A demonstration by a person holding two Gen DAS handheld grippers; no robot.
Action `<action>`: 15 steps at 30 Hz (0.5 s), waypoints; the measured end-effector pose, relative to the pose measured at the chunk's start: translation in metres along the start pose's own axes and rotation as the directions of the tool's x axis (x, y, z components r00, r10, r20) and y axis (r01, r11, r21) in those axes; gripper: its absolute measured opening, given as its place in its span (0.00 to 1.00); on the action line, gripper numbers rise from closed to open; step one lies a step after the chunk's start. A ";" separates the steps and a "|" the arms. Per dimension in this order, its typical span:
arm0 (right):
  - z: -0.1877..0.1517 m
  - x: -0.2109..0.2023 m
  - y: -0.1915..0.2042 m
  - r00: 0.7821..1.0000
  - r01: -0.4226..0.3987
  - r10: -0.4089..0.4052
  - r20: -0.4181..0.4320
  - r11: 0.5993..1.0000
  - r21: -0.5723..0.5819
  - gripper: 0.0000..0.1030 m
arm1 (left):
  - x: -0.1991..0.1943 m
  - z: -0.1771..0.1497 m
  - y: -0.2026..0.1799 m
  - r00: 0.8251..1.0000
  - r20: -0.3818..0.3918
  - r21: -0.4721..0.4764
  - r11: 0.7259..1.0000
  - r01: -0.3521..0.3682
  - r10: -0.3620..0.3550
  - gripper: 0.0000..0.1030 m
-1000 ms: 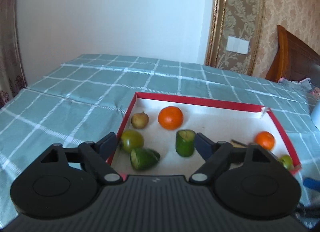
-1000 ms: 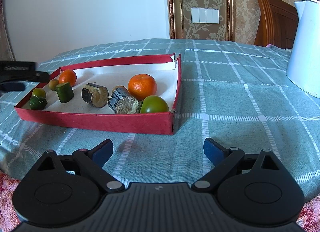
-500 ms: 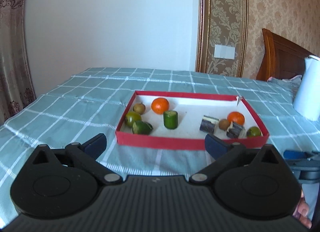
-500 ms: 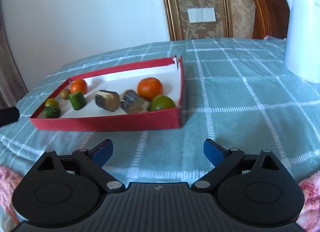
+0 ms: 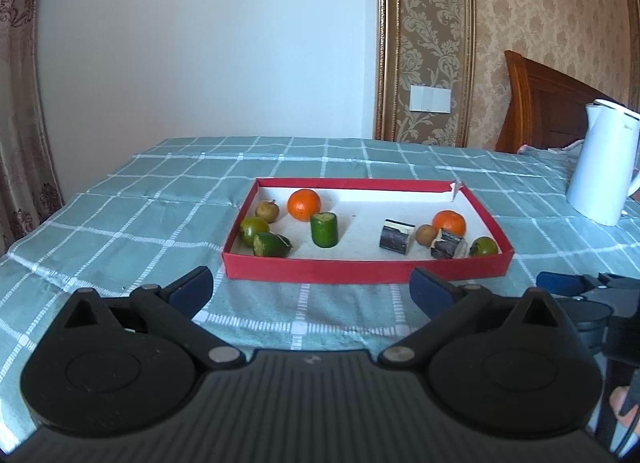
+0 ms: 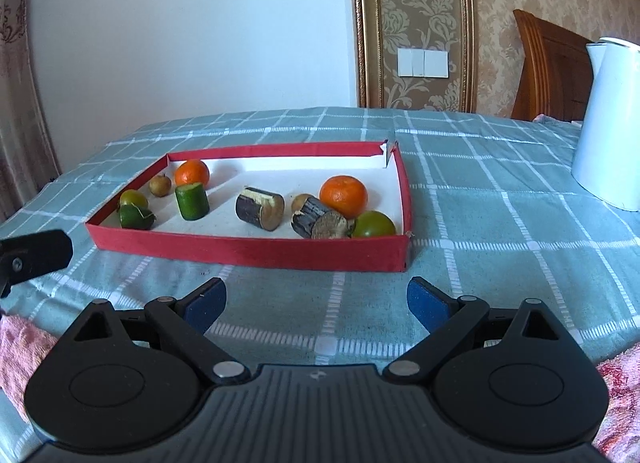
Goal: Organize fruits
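Observation:
A shallow red tray (image 5: pixel 360 269) (image 6: pixel 248 253) with a white floor sits on the checked cloth. On its left lie an orange (image 5: pixel 304 204), a small brown fruit (image 5: pixel 267 211), a green fruit (image 5: pixel 253 228), a cut green piece (image 5: pixel 270 245) and an upright green cylinder (image 5: pixel 324 229). On its right lie an orange (image 6: pixel 344 196), two dark cane pieces (image 6: pixel 259 208) (image 6: pixel 319 222), a small brown fruit (image 5: pixel 425 234) and a green fruit (image 6: pixel 373 224). My left gripper (image 5: pixel 312 291) and right gripper (image 6: pixel 316 301) are open and empty, in front of the tray.
A white kettle (image 5: pixel 602 167) (image 6: pixel 610 119) stands on the table to the right of the tray. A wooden headboard (image 5: pixel 540 103) and a wall lie behind. Pink towel (image 6: pixel 20 347) shows at the near edge. The right gripper also shows in the left wrist view (image 5: pixel 576 285).
Both grippers have pulled back from the tray and stayed open. The left one was over the tray's left fruits a second ago; now the whole tray shows in front of it.

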State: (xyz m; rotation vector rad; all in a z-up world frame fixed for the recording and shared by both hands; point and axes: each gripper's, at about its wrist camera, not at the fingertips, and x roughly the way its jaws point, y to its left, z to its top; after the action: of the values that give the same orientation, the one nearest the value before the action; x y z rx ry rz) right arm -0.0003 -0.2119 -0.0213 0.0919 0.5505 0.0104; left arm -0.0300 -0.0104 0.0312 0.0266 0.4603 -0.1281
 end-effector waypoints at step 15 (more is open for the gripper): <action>-0.008 -0.024 0.003 0.991 0.092 -0.093 0.097 0.996 0.019 0.95 | 0.007 0.000 0.000 0.999 -0.045 -0.010 1.000 -0.016 0.015 1.00</action>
State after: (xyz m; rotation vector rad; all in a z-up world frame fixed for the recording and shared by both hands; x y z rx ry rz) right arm -0.0251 -0.2096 -0.0149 0.0803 0.4563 -0.0878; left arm -0.0237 -0.0114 0.0277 0.0226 0.5054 -0.1102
